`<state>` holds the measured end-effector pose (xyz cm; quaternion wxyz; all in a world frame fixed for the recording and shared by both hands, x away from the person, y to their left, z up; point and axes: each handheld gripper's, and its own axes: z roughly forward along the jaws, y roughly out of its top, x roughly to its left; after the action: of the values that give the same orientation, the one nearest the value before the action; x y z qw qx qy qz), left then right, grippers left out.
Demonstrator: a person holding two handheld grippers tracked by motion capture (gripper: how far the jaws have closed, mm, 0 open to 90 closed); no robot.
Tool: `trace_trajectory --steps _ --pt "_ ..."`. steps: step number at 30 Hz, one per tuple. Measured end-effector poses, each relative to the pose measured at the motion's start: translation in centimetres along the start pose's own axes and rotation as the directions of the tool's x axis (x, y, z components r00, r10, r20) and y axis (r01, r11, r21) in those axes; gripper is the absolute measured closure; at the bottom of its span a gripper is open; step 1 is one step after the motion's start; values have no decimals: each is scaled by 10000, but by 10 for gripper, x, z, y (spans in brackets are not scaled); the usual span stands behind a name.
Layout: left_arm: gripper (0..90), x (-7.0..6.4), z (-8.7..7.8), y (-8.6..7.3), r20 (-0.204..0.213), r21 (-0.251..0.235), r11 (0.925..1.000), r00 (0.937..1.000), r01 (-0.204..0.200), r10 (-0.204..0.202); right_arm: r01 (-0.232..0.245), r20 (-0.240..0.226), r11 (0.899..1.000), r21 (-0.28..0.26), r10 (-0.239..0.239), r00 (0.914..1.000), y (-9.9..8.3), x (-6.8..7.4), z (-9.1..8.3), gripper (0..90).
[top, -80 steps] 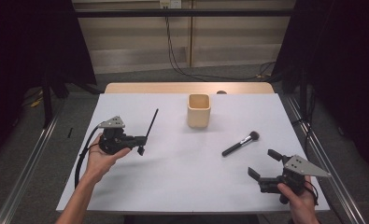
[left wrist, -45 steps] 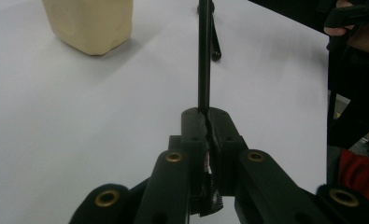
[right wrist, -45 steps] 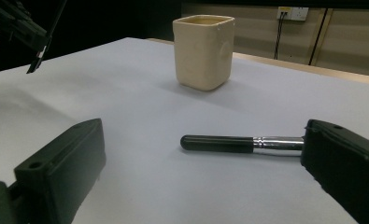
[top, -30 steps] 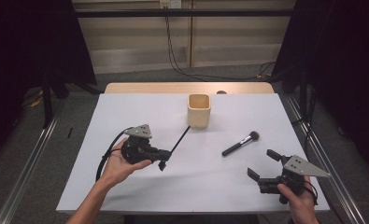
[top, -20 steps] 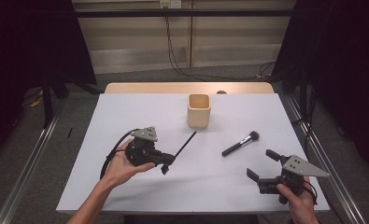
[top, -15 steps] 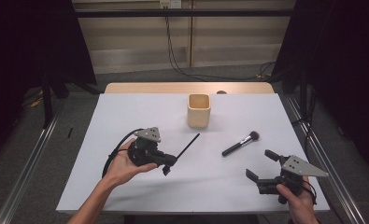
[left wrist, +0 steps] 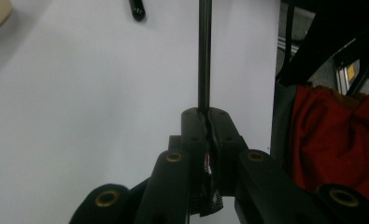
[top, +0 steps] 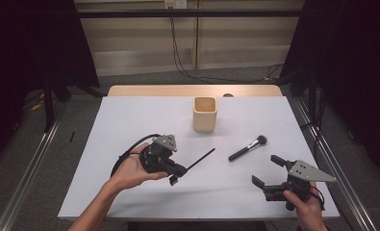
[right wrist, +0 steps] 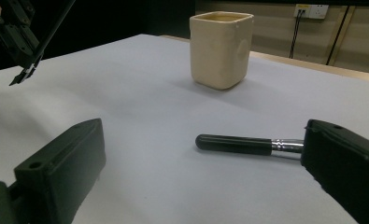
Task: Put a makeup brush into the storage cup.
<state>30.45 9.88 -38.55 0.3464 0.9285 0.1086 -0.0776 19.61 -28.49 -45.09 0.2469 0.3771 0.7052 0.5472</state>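
The left claw (top: pixel 174 174) is clamping the end of a thin black stick (top: pixel 200 159), its jaws pressed together on it in the left gripper view (left wrist: pixel 207 122); the stick is pointing ahead of the claw, up and away toward the beige cup (top: pixel 205 114), which is standing well beyond its tip. The right claw (top: pixel 268 171) is hovering low over the white surface (top: pixel 130 120) with its jaws spread wide and gripping nothing. A makeup brush (top: pixel 247 147) is lying just ahead of it, its dark handle (right wrist: pixel 233 144) showing between the jaws. No readable writing is showing on anything.
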Motion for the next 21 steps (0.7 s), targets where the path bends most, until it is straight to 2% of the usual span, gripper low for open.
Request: trace_trajectory --steps 6,11,13,14,18,21 --pt "861 -5 4 9 160 946 9954 9998 -134 119 56 -259 10000 72 -54 9996 0 2 3 0" --pt "861 -7 7 13 295 1412 9894 9991 -336 297 54 -217 10000 52 -52 9998 1 4 4 0" --pt "861 -8 10 16 258 1674 9850 9989 -428 390 85 -365 9999 83 -82 9993 2 6 6 0" --pt "861 -8 11 18 110 1939 9796 9986 -528 516 124 -426 9999 95 -120 9990 2 8 7 0" --pt "861 -8 11 21 121 2141 9751 9984 -571 558 180 -472 9998 97 -175 9987 2 9 8 0" --pt "861 -7 10 24 142 2426 9683 9982 -593 575 267 -619 9996 55 -263 9977 3 10 9 0"
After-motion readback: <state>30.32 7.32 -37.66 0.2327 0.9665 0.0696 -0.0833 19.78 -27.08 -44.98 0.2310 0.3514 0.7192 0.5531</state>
